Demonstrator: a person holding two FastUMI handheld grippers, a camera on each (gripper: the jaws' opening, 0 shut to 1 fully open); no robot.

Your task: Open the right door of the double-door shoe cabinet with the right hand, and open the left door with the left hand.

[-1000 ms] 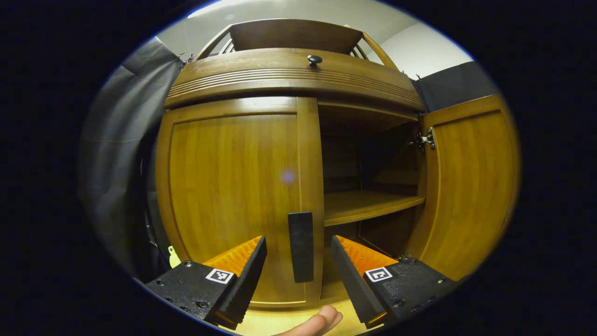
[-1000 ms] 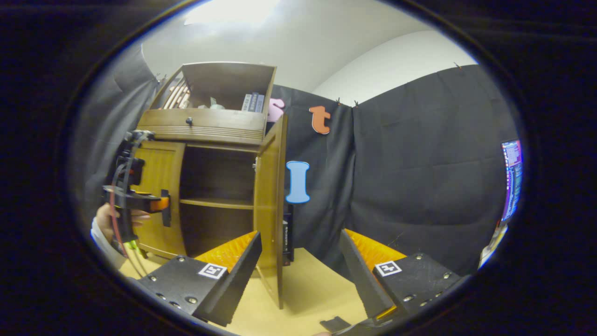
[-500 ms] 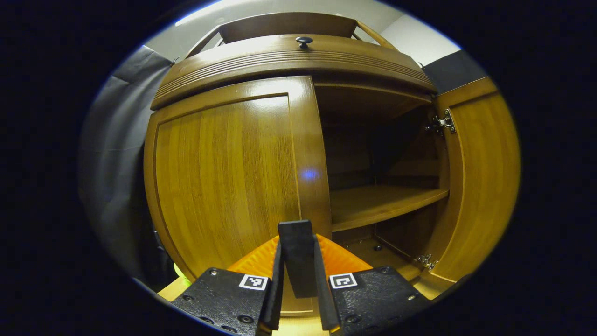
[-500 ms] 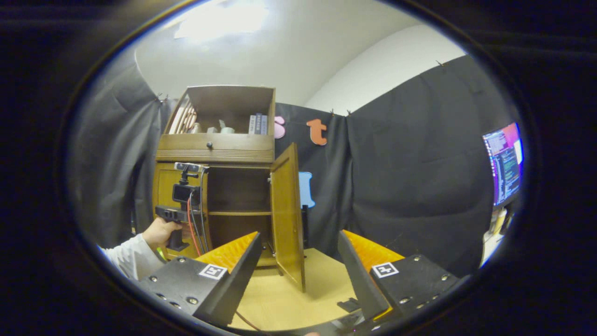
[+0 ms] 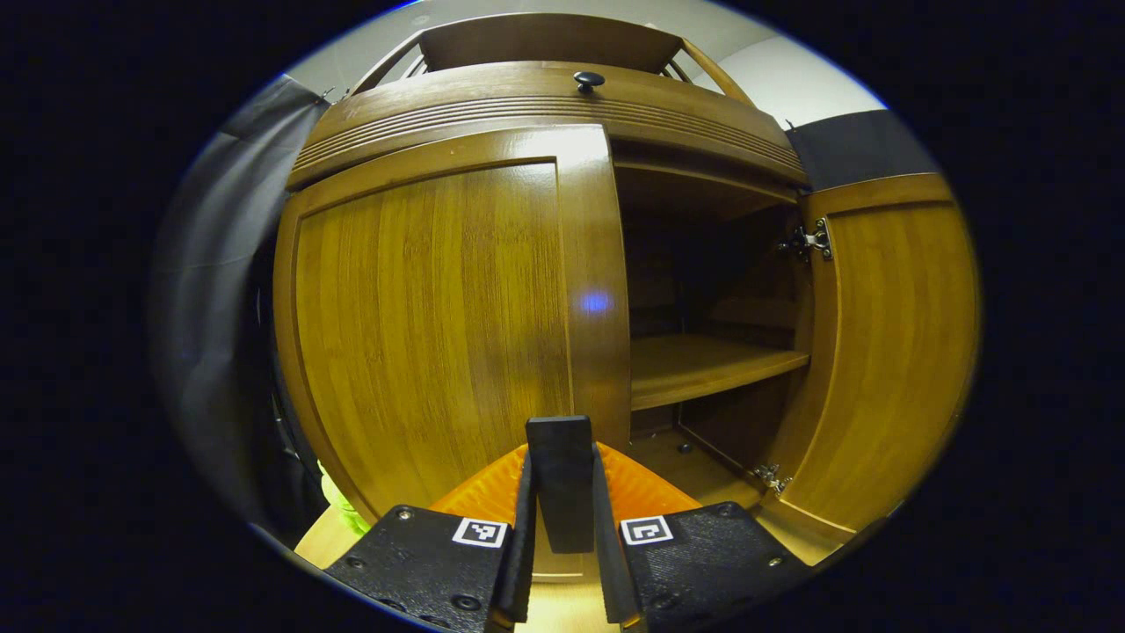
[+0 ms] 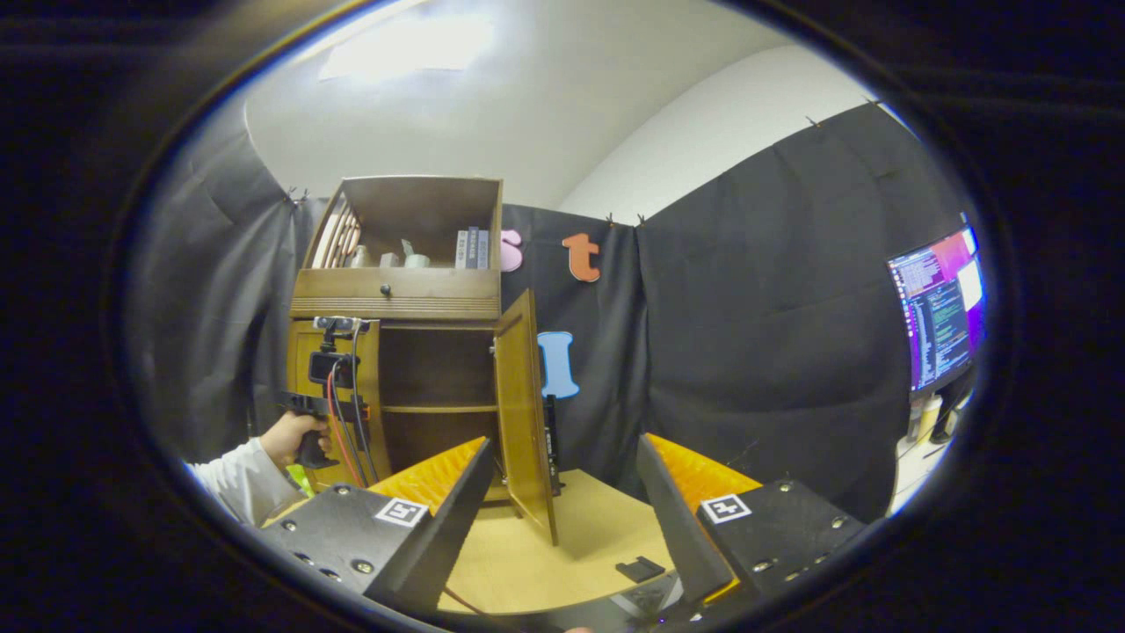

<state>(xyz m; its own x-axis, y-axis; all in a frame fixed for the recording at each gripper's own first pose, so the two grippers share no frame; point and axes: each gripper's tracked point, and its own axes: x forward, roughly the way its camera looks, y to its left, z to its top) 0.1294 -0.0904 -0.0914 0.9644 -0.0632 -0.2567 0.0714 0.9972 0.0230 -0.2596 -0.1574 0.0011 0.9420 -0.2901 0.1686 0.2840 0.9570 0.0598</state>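
In the left gripper view the left gripper (image 5: 562, 527) is clamped on the upright black handle (image 5: 560, 479), long axis vertical, at the inner edge of the left door (image 5: 439, 325); the right door (image 6: 521, 413) stands swung outward, edge-on; the right gripper (image 6: 562, 519) hangs wide apart, well clear of the cabinet (image 6: 400, 294).

One shoe cabinet (image 6: 395, 387) with two doors, two grippers, one monitor (image 6: 940, 308), one drawer knob (image 5: 589, 81).
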